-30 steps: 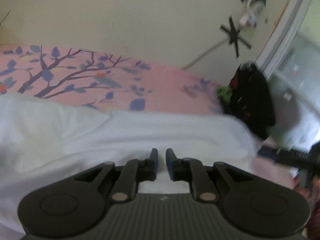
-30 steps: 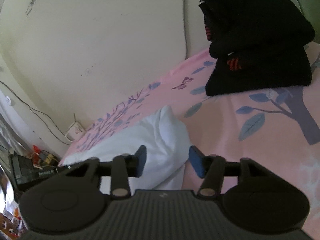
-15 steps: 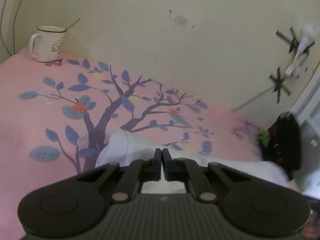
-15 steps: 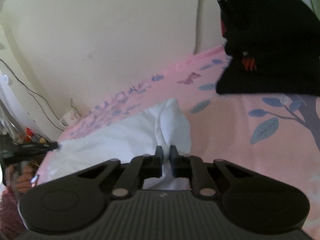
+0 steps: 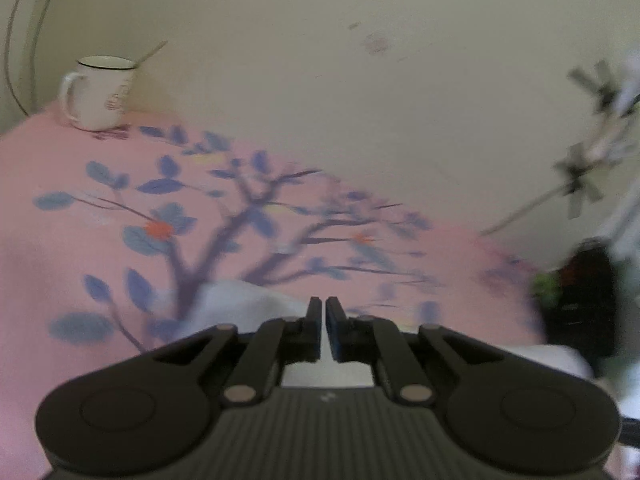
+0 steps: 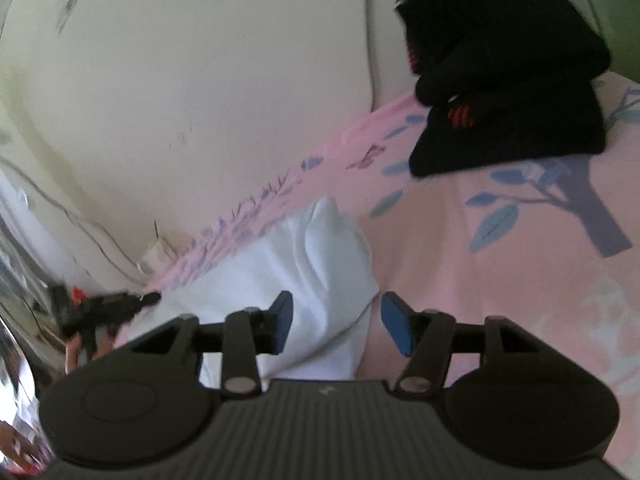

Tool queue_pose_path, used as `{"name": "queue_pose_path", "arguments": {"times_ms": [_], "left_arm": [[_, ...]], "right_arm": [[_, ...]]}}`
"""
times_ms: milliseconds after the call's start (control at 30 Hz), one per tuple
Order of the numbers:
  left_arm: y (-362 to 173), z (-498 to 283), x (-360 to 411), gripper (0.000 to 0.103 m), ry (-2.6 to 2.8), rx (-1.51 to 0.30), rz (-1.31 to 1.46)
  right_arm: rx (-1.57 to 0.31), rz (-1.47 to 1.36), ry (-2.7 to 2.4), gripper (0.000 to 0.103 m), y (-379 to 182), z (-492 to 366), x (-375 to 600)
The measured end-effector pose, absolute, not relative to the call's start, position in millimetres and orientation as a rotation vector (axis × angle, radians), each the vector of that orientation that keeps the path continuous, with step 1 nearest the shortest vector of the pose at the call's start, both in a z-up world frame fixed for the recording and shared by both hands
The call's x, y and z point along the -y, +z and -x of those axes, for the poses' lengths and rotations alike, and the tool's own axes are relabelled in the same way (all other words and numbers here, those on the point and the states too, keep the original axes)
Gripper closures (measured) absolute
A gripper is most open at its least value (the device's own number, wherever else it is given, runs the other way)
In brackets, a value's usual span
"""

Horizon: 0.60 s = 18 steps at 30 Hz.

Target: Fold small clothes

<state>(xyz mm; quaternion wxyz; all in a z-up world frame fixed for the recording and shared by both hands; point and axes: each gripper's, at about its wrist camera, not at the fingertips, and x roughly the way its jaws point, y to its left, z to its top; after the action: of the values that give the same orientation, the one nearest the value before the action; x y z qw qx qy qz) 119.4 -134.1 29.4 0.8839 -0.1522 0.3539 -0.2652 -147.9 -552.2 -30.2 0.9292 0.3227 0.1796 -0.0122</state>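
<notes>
A white garment (image 6: 320, 264) lies on the pink sheet with a blue tree print (image 6: 500, 280). My right gripper (image 6: 336, 322) is open, its jaws wide apart over the garment's near edge, holding nothing. In the left wrist view my left gripper (image 5: 323, 326) is shut, its jaws almost touching, on a fold of the white garment (image 5: 240, 300), which shows just beyond and under the fingers. That view is blurred by motion.
A pile of black clothes (image 6: 500, 80) sits at the back right against the wall; it also shows in the left wrist view (image 5: 580, 288). A white mug (image 5: 98, 92) with a spoon stands at the far left by the wall. Cables and a black device (image 6: 104, 308) lie at the left.
My right gripper closed on the garment half a second ago and has now opened wide. My left gripper stays shut on the cloth and has swung slightly, the view blurring.
</notes>
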Motion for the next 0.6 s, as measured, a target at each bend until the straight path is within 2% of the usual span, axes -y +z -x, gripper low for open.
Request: {"name": "queue_pose_path", "arguments": {"times_ms": [233,433,567,600], "left_arm": [[30.6,-68.2,198.3,0.098,-0.873,-0.796,0.285],[-7.4,-62.3,236.5,0.098,-0.847,-0.92,0.122],[-16.8,-68.3,224.8,0.098,-0.856,-0.937,0.224],[-16.7,-68.3,223.4,0.098,-0.855,-0.942,0.232]], "right_arm": [[-0.495,-0.77,0.023,0.047,-46.1,125.8,553.8],[-0.471,-0.862,0.104,0.048,-53.9,101.6,550.1],[-0.51,-0.863,0.116,0.085,-51.6,87.5,540.5],[-0.497,-0.847,0.131,0.086,-43.0,86.7,538.1]]}}
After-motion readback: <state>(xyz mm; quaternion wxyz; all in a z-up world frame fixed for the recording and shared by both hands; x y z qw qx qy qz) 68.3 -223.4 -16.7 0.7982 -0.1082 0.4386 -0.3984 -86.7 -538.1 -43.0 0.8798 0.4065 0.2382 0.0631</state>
